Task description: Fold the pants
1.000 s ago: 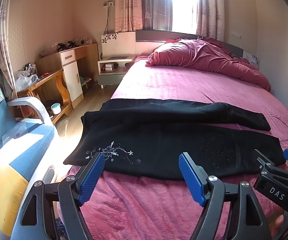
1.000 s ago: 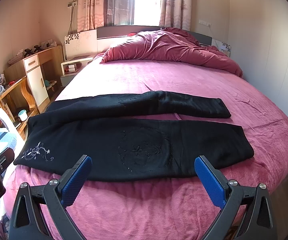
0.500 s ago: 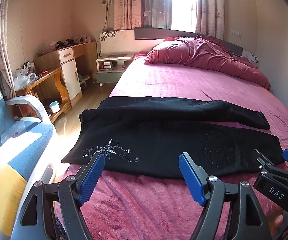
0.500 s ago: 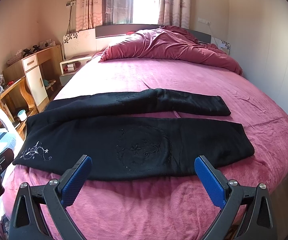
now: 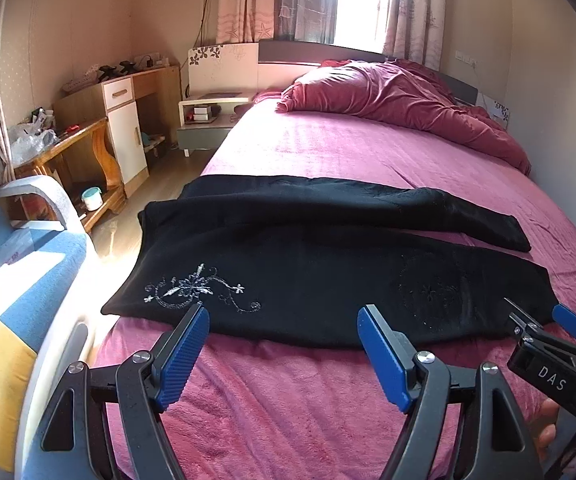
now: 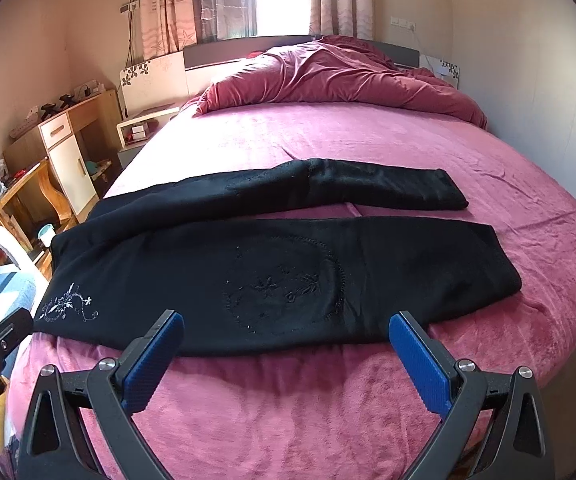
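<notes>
Black pants (image 5: 328, 264) are lying spread flat across the near part of a bed covered in a magenta fleece sheet (image 5: 368, 152), waistband toward nine o'clock and leg ends toward three o'clock. The nearer leg is stretching straight across, showing white floral embroidery (image 5: 197, 290) near the waistband and a darker stitched oval motif (image 6: 283, 284) around its middle. The farther leg (image 6: 328, 188) is angling away toward one o'clock, leaving a wedge of sheet showing between the two leg ends.

The left gripper (image 5: 283, 346) is hovering just short of the pants' near edge at the embroidered end, its blue-padded fingers (image 5: 183, 356) gaping wide and holding nothing. The right gripper (image 6: 288, 356) is hovering likewise near the middle of the near leg, fingers (image 6: 420, 364) spread wide and empty; neither is touching the cloth.

A crumpled dark red duvet (image 6: 336, 76) is sitting at twelve o'clock against the headboard. At ten o'clock a wooden desk with a white drawer (image 5: 119, 92) and a low bedside table (image 5: 207, 116) are standing beside the bed, and a blue and yellow chair (image 5: 19, 300) is sitting at eight o'clock.
</notes>
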Available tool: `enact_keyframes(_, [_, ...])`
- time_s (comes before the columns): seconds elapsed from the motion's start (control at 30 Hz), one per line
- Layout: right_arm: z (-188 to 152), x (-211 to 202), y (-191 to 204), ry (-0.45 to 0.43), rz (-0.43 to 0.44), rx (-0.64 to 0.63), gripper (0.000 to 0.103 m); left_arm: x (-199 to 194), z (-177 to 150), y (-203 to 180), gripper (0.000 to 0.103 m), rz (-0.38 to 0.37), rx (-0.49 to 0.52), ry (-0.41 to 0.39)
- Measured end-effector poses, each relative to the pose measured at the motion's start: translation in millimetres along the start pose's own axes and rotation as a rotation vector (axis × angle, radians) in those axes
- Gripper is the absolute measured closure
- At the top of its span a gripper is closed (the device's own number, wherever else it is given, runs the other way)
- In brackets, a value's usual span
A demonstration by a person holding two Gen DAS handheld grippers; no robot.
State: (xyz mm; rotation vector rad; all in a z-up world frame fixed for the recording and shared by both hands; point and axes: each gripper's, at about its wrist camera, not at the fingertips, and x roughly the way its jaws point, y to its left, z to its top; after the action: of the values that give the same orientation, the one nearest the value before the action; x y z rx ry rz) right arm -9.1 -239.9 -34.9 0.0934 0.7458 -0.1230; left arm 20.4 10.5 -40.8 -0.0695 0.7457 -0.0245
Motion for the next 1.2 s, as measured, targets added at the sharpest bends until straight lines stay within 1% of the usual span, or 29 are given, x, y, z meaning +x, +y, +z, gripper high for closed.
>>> enact_keyframes(0.1, [-0.3, 10.2, -12.0, 0.035, 0.048, 0.033, 0.0, 11.2, -1.2, 2.4, 0.024, -0.079, -0.017, 0.052])
enact_keyframes(0.13, [-0.5, 14.4, -18.0, 0.047, 0.068, 0.055, 0.0, 17.2, -1.4, 4.5, 0.024, -0.115, -0.033, 0.084])
enact_keyframes(0.2, [-2.6, 23.9, -30.9, 0.094, 0.096, 0.101, 0.0, 33.2, -3.6, 11.0, 0.021, -0.191, -0.103, 0.172])
enact_keyframes(0.23, [-3.0, 28.7, -39.6, 0.117, 0.115, 0.132, 0.0, 42.0, -4.3, 14.8, 0.021, -0.206, -0.132, 0.212])
enact_keyframes(0.27, [-3.9, 33.4, -51.0, 0.134, 0.13, 0.175, 0.0, 49.6, -5.7, 17.0, 0.021, -0.202, -0.146, 0.231])
enact_keyframes(0.3, [-5.3, 38.1, -63.6, 0.15, 0.139, 0.221, 0.0, 55.7, -6.8, 20.0, 0.021, -0.197, -0.16, 0.241])
enact_keyframes(0.37, [-9.3, 47.6, -93.6, 0.172, 0.172, 0.333, 0.0, 66.2, -9.7, 28.4, 0.022, -0.214, -0.203, 0.263])
enact_keyframes(0.43, [-15.0, 57.0, -126.9, 0.193, 0.169, 0.45, 0.001, 76.4, -10.7, 39.4, 0.022, -0.211, -0.242, 0.29])
enact_keyframes(0.47, [-17.6, 62.6, -142.6, 0.203, 0.17, 0.501, 0.003, 80.6, -11.2, 48.5, 0.022, -0.228, -0.284, 0.301])
enact_keyframes(0.53, [-20.3, 72.7, -165.5, 0.21, 0.146, 0.559, 0.005, 88.8, -13.6, 71.9, 0.02, -0.261, -0.41, 0.314])
enact_keyframes(0.6, [-21.5, 84.8, -182.7, 0.222, 0.136, 0.602, 0.009, 97.5, -16.6, 97.5, 0.015, -0.282, -0.546, 0.341])
enact_keyframes(0.67, [-23.1, 95.0, -200.8, 0.239, 0.122, 0.686, 0.01, 102.0, -17.5, 117.6, 0.013, -0.257, -0.601, 0.341])
enact_keyframes(0.7, [-22.7, 98.7, -208.6, 0.237, 0.111, 0.709, 0.01, 102.7, -18.0, 127.5, 0.008, -0.242, -0.636, 0.339])
enact_keyframes(0.77, [-20.1, 106.4, -220.0, 0.23, 0.072, 0.724, 0.01, 103.9, -16.8, 144.8, 0.0, -0.241, -0.682, 0.332])
enact_keyframes(0.8, [-19.3, 110.7, -225.9, 0.233, 0.067, 0.747, 0.012, 104.2, -16.4, 152.9, 0.0, -0.222, -0.695, 0.317])
enact_keyframes(0.87, [-17.6, 120.9, -236.8, 0.238, 0.069, 0.782, 0.023, 104.6, -17.1, 169.9, 0.0, -0.184, -0.718, 0.3])
enact_keyframes(0.93, [-17.6, 132.8, -250.1, 0.241, 0.051, 0.804, 0.031, 108.5, -20.9, 186.1, 0.0, -0.165, -0.745, 0.306])
enact_keyframes(1.03, [-16.2, 144.0, -262.1, 0.222, 0.055, 0.845, 0.034, 114.2, -23.9, 211.6, 0.001, -0.148, -0.792, 0.31])
enact_keyframes(1.07, [-14.1, 147.3, -263.2, 0.216, 0.056, 0.849, 0.034, 114.5, -23.9, 218.1, 0.002, -0.119, -0.803, 0.308])
enact_keyframes(1.1, [-12.4, 149.1, -265.3, 0.213, 0.053, 0.846, 0.035, 114.5, -23.1, 223.3, 0.006, -0.106, -0.811, 0.298])
enact_keyframes(1.13, [-8.8, 151.6, -265.9, 0.215, 0.045, 0.839, 0.037, 116.1, -22.5, 228.0, 0.011, -0.104, -0.817, 0.289])
enact_keyframes(1.17, [-5.0, 153.7, -266.1, 0.218, 0.036, 0.829, 0.043, 118.9, -21.9, 231.8, 0.022, -0.096, -0.822, 0.293])
enact_keyframes(1.2, [-1.2, 156.9, -266.9, 0.219, 0.028, 0.815, 0.048, 121.8, -21.1, 234.7, 0.027, -0.088, -0.832, 0.296])
